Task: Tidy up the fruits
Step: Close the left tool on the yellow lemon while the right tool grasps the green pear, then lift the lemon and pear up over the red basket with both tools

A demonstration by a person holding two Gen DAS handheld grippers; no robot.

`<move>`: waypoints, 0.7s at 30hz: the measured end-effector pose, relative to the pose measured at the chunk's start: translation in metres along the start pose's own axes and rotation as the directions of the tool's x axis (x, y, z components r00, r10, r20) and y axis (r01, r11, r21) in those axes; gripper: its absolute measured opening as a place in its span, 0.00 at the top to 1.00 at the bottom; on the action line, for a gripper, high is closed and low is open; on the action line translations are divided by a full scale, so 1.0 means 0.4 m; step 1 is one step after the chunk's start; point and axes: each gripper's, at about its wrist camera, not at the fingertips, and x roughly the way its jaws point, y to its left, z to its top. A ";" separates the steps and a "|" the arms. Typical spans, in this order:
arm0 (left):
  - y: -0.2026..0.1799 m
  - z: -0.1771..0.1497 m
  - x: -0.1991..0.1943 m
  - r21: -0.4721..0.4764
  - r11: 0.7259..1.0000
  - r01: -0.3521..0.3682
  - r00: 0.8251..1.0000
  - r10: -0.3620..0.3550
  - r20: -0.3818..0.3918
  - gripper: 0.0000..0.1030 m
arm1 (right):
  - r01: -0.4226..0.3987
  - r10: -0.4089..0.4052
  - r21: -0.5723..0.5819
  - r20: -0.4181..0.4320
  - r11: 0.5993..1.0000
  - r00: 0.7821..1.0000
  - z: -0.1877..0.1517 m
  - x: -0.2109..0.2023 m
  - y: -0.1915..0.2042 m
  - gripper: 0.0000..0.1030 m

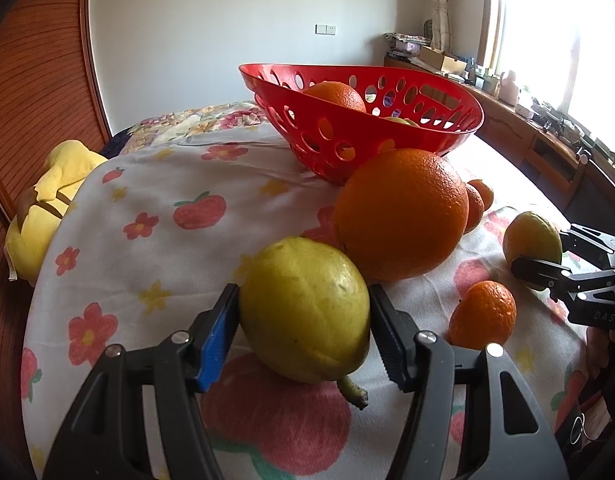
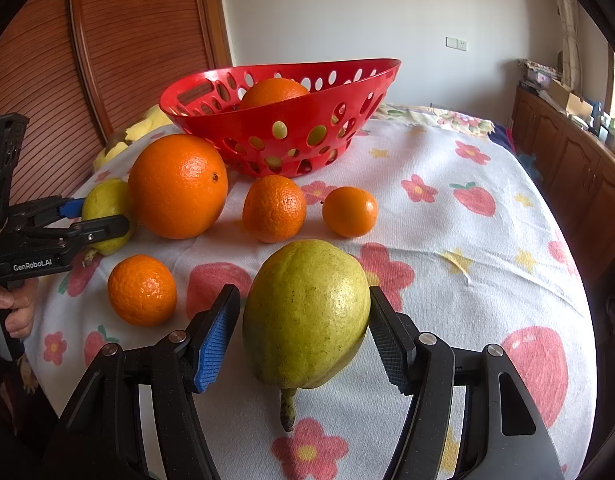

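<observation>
Yellow lemon [image 1: 305, 310] on the flowered cloth [image 1: 155, 200], between the left tongs [image 1: 305, 320]; both pads against its sides, clamped on it. Stem end toward camera. Large orange [image 1: 401, 214] at 1 o'clock of it, touching or just beside. Small tangerine [image 1: 483, 314] at 3 o'clock, near.

Greenish lemon [image 2: 305, 314] between the right tongs [image 2: 305, 328]; right pad touching, left pad with a thin gap, grip cannot be told. Stem at 6 o'clock. Two tangerines [image 2: 274, 208] [image 2: 349, 211] at 12 o'clock of it, apart from each other.

Red perforated basket [image 2: 267, 136] at 12 o'clock beyond all the fruit, one orange [image 2: 273, 92] inside, something yellow-green behind the holes. Yellow plush toy [image 1: 47, 216] at cloth's 9 o'clock edge. Hand [image 2: 15, 312] on left handle.
</observation>
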 end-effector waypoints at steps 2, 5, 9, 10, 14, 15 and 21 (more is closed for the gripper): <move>0.004 -0.002 -0.007 -0.004 1.000 -0.001 1.000 0.001 0.007 0.39 | 0.000 0.000 0.000 -0.001 1.000 1.000 0.000 0.000 0.000 0.35; 0.008 -0.004 -0.018 -0.011 1.000 0.002 1.000 -0.002 0.016 0.39 | 0.000 0.000 0.000 0.000 1.000 1.000 0.000 0.000 0.000 0.35; 0.009 0.002 -0.039 -0.015 1.000 0.005 0.999 -0.004 0.037 0.39 | -0.001 0.001 0.003 0.001 1.000 1.000 0.000 0.000 -0.001 0.35; 0.008 0.004 -0.044 -0.015 1.000 0.006 0.999 -0.005 0.044 0.39 | -0.001 0.001 0.003 0.001 1.000 1.000 0.000 0.000 -0.001 0.35; 0.001 0.018 -0.071 -0.013 1.000 0.012 0.997 -0.011 0.075 0.39 | 0.003 -0.003 -0.001 -0.002 1.000 1.000 0.000 0.002 0.000 0.37; -0.003 0.022 -0.077 -0.011 1.000 0.014 0.997 -0.014 0.082 0.39 | 0.008 -0.008 -0.003 -0.001 1.000 1.000 -0.001 0.001 0.000 0.39; -0.024 0.045 -0.105 0.002 1.000 0.023 0.993 -0.023 0.114 0.39 | 0.014 -0.014 0.000 0.009 1.000 1.000 -0.003 -0.001 -0.001 0.42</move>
